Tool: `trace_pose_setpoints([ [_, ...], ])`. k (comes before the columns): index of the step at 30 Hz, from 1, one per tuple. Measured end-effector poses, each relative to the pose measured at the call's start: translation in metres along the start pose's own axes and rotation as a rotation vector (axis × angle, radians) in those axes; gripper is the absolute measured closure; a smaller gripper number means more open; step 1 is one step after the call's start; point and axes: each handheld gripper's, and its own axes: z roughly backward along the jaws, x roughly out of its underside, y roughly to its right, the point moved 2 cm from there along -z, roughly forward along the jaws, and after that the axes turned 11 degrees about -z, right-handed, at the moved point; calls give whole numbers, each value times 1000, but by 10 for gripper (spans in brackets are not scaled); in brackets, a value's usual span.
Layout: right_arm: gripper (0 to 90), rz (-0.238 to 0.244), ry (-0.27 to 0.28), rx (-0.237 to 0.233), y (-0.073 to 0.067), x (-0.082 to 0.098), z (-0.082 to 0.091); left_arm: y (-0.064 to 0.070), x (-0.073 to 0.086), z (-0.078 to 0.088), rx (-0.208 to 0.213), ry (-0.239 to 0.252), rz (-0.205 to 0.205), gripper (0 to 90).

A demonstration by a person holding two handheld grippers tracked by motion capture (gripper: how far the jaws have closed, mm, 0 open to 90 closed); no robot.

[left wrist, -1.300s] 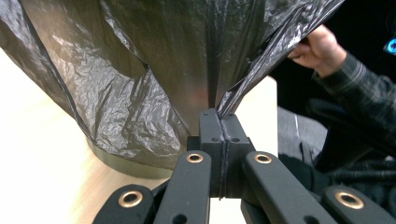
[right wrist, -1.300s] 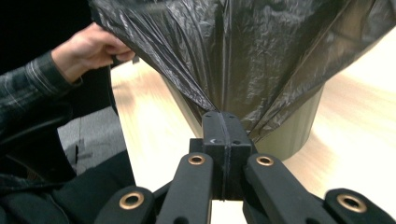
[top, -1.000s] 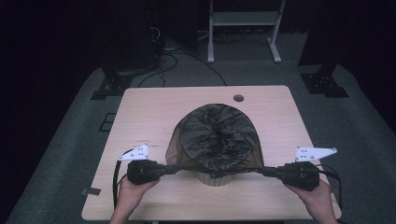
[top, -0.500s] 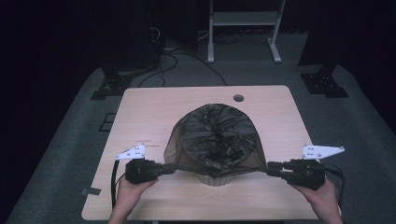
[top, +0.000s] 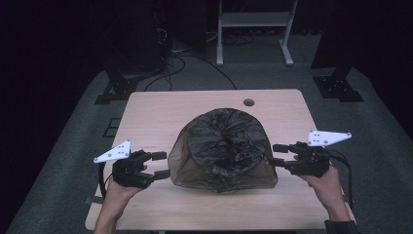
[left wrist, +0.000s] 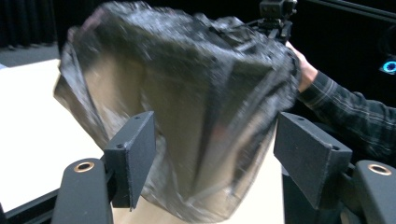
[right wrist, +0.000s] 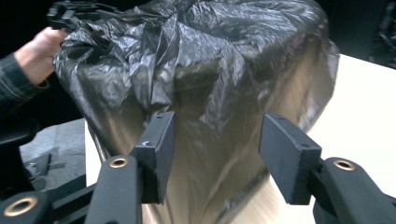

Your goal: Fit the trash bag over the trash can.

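Note:
A crumpled black plastic bag covers a tan bin-like shape in the middle of the wooden table. My left gripper is open just off the bag's left side, touching nothing. On the other side my right gripper stands open too, close to the bag's right edge. In the left gripper view the bag fills the space beyond the spread jaws of the left gripper. The right gripper view has the bag beyond the right gripper, its jaws apart and empty.
A round cable hole sits near the table's far edge. Behind the table stand a white frame and dark stands on grey carpet. The other hand with its plaid sleeve appears past the bag.
Both grippers were reaching into the bag's sides; they have drawn back outward and now stand open, off the bag. The bag has settled wider at its base.

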Motion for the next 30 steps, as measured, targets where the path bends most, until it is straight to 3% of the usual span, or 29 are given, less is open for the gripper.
trace_pose_setpoints([
  [2,507,3,0,-6,3,-1,-5,-6,-1,-5,-14,7,-5,265],
  [6,824,3,-16,-29,7,-1,-11,-15,-3,-20,-11,6,-10,247],
  [8,900,-7,-17,-32,7,-1,-12,-20,-5,-27,-16,-11,-25,232],
  [12,900,-19,-7,-32,7,-1,-8,-30,-9,-39,-33,-16,-54,191],
  [17,900,-23,-5,-36,7,0,-6,-32,-10,-54,40,3,-78,183],
  [19,900,-25,-5,-38,8,0,-7,-33,-9,-59,50,-23,-81,198],
  [21,900,-23,-4,-41,8,0,-8,-33,-9,-61,75,-33,-95,282],
  [23,900,-24,-5,-44,7,0,-8,-33,-10,-63,116,-26,-103,433],
  [27,900,-26,-4,-42,7,-1,-8,-30,-13,-64,111,-68,-121,761],
  [28,900,-26,-4,-42,7,-1,-8,-29,-14,-64,107,-74,-126,761],
  [29,900,-26,-15,-34,7,0,-9,-29,-14,-64,101,-84,-117,896],
  [30,900,-23,-18,-30,7,1,-9,-29,-12,-64,99,-96,-110,896],
])
